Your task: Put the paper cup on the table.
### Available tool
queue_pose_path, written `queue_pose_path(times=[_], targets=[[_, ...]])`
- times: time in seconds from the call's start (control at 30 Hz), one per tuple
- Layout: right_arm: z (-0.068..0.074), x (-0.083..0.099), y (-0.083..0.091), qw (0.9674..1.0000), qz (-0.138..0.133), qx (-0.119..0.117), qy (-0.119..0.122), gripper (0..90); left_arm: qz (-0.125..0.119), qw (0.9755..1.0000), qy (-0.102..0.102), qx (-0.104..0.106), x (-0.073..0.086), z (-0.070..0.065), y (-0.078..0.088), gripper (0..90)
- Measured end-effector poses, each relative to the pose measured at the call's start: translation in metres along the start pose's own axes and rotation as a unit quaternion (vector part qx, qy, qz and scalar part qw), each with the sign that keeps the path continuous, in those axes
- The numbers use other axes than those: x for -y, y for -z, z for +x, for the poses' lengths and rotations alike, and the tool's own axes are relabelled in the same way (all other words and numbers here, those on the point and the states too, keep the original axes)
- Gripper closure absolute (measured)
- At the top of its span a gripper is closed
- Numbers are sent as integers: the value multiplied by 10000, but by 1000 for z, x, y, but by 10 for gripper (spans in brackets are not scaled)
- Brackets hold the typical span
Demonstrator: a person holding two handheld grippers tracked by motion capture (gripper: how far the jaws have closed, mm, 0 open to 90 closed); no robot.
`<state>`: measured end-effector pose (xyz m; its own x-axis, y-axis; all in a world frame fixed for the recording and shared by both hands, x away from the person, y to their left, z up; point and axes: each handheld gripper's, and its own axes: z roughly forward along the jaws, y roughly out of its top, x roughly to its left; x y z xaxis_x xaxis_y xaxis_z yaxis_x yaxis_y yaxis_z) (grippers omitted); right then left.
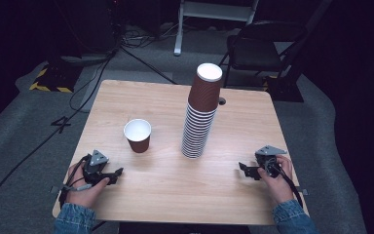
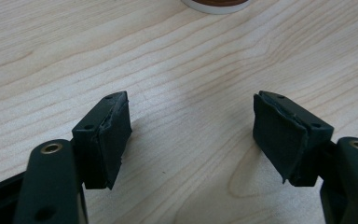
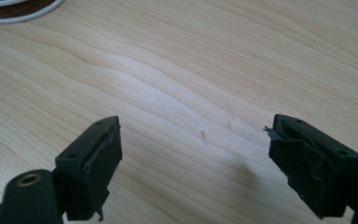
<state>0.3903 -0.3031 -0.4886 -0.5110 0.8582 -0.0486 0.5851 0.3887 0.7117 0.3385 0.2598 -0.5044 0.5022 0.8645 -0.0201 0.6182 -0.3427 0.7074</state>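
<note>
Left gripper (image 1: 118,171) and right gripper (image 1: 241,169) are held spread and empty near a stack of cups (image 1: 199,117) and a single cup (image 1: 138,135).

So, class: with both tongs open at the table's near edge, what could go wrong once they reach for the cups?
1. The stack is tall and leans; a knock from the right tongs might topple it.
2. The single cup stands open and looks empty, so the left tongs could tip or crush it.
</note>
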Motion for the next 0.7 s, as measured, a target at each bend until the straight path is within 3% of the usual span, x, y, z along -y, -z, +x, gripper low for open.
queue_pose_path(times=[0.17,0.27,0.37,0.53,0.7], targets=[[-2,4,-4,10000,37,-44,-12,176,109,9996,185,-179,0,0,-1,160],[-3,7,-6,9999,99,-46,-22,173,108,9996,197,-171,0,0,-1,155],[-4,10,-7,9998,34,-86,-156,167,112,9996,191,-147,0,1,-1,148],[-4,14,-9,9996,-156,-54,-217,147,114,9996,195,-156,-1,0,-2,147],[-4,14,-9,9996,-157,-52,-214,147,108,9996,185,-159,-1,0,-2,147]])
